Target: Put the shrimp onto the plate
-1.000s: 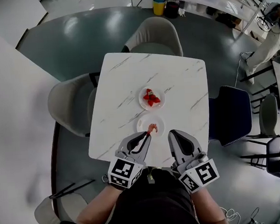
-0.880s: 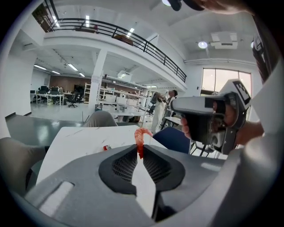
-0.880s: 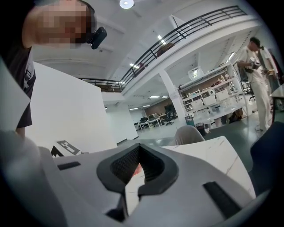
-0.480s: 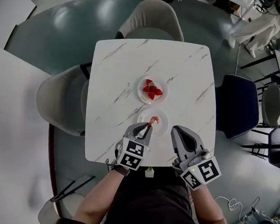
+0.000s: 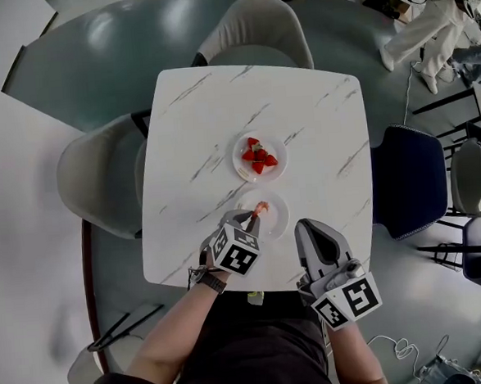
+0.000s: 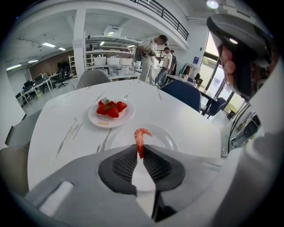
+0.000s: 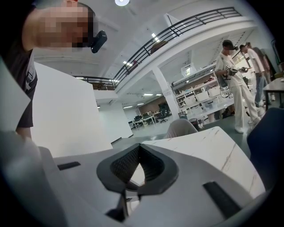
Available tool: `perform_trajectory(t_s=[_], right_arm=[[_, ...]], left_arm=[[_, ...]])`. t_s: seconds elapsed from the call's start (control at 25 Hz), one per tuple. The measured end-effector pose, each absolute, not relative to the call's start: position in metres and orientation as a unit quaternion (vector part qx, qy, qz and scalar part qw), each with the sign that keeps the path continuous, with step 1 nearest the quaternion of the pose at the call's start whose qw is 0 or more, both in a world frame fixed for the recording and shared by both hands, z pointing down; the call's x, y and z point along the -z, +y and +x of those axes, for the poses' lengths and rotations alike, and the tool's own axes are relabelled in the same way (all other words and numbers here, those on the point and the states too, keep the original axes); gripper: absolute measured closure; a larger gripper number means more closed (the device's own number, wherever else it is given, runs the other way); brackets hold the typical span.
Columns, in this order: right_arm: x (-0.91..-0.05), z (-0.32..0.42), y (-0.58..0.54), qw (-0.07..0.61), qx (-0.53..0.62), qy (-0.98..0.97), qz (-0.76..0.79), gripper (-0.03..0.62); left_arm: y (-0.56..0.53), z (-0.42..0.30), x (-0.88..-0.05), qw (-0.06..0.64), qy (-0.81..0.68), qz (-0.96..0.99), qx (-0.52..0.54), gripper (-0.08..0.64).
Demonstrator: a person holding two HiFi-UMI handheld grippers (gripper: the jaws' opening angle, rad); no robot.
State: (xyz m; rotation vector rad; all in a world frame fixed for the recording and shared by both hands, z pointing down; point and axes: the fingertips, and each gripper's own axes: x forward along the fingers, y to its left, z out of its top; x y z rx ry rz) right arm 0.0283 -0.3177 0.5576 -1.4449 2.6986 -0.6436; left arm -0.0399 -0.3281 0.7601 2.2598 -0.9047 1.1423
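Left gripper view: left gripper [image 6: 140, 149] pinching small orange-pink shrimp [image 6: 140, 137] above empty white round plate [image 6: 167, 138]. Head view: gripper has tipped downward; release likely next. Right gripper [image 7: 139, 148] closed, empty.

Straight ahead of the left gripper [image 6: 140, 148], the near plate [image 6: 165, 135] is lying bare. Only the shrimp [image 6: 141, 136], pinched in that gripper's jaws, is hanging over it. Just beyond, the strawberry plate [image 5: 259, 157] is blocking the line ahead. Left of that gripper, and farther ahead to its right, the table [image 5: 318, 124] is stretching bare. The right gripper [image 5: 306, 225], jaws together, is sitting just to the right at the table's near edge, leaving a narrow gap between the two. Chairs are crowding the table: a grey chair [image 5: 100, 180] to the left, a far chair [image 5: 254, 34] beyond and a blue chair [image 5: 404, 180] to the right.
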Motion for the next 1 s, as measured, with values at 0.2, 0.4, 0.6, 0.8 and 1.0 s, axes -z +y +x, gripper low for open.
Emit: perform_trajectory(t_s=[0.2, 0.4, 0.6, 0.8, 1.0], right_arm=[[-0.564, 0.034, -0.319, 0.010, 0.214, 0.860, -0.463, 0.589], [-0.560, 0.040, -0.318, 0.014, 0.215, 0.862, -0.459, 0.589], [-0.556, 0.044, -0.313, 0.011, 0.221, 0.863, -0.454, 0.589], [-0.547, 0.045, -0.313, 0.005, 0.227, 0.866, -0.445, 0.589], [-0.533, 0.042, -0.304, -0.010, 0.237, 0.869, -0.435, 0.589]], left_arm=[[-0.331, -0.038, -0.774, 0.231, -0.315, 0.806, -0.445, 0.515], [-0.330, -0.037, -0.784, 0.229, -0.306, 0.798, -0.466, 0.515], [-0.327, -0.039, -0.790, 0.229, -0.303, 0.794, -0.475, 0.515], [-0.330, -0.040, -0.782, 0.234, -0.307, 0.792, -0.473, 0.515], [-0.315, -0.048, -0.746, 0.235, -0.328, 0.793, -0.456, 0.515]])
